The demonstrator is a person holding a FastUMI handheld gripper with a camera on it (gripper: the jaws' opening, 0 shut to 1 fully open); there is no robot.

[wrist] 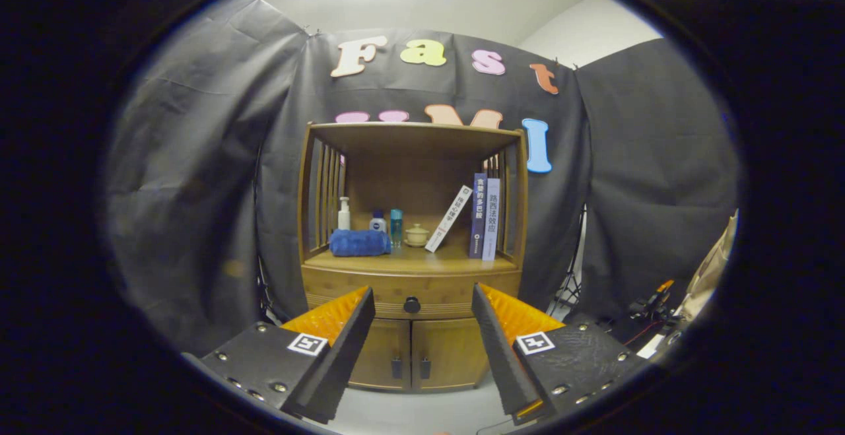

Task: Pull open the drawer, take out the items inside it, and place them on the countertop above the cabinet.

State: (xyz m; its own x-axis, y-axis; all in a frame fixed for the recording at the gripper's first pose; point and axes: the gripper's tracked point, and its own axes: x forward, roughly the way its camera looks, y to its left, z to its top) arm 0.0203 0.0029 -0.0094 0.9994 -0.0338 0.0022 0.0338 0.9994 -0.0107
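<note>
Your gripper (422,303) is spread wide, fingers pinching nothing, well short of the cabinet (412,349). The drawer (410,293) sits beyond them, shut, front facing you, long axis running side to side, its knob (412,304) framed in the gap between the fingers. Open floor lies ahead of the cabinet. The countertop (409,262) above holds a blue towel (360,242), bottles (344,214), a small lidded pot (416,234) and books (485,217); its front edge is bare.
</note>
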